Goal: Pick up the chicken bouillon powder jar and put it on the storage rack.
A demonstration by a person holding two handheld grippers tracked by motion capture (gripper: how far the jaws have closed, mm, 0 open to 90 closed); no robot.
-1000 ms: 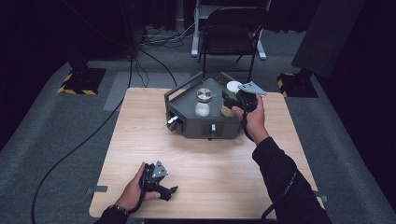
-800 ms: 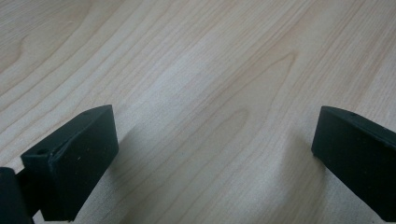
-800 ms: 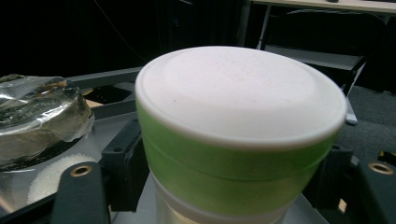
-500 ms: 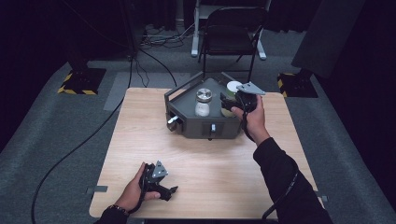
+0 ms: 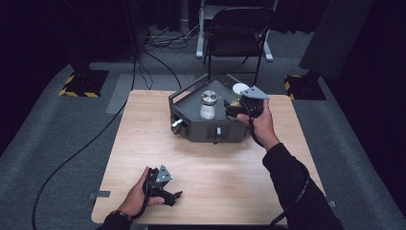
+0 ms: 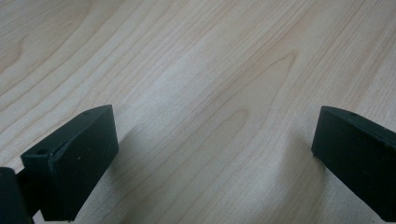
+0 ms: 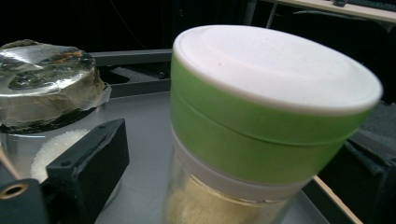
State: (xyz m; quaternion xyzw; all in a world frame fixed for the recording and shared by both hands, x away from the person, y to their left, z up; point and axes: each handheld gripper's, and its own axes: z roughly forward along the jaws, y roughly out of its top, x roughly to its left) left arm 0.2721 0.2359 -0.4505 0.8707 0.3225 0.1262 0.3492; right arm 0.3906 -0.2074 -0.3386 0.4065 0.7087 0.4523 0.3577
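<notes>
A jar with a green band and white lid [image 7: 271, 93] holds yellowish powder and stands at the right end of a dark grey tray [image 5: 201, 128]. My right gripper [image 7: 238, 154] is open with its jaws on either side of this jar, and a gap shows at the left jaw. From above, the right gripper [image 5: 233, 109] reaches into the tray beside the green jar [image 5: 239, 89]. A second jar [image 5: 208, 104] with a clear taped lid and white grains stands mid-tray. My left gripper [image 5: 176, 195] rests low on the wooden table [image 5: 239, 172], open [image 6: 215, 126] over bare wood.
The tray has a raised rim and a knob [image 5: 177, 124] on its front left corner. A folding chair [image 5: 237, 33] stands beyond the table's far edge. Cables run across the floor at the left, and weighted stand bases [image 5: 84, 81] sit at both far corners.
</notes>
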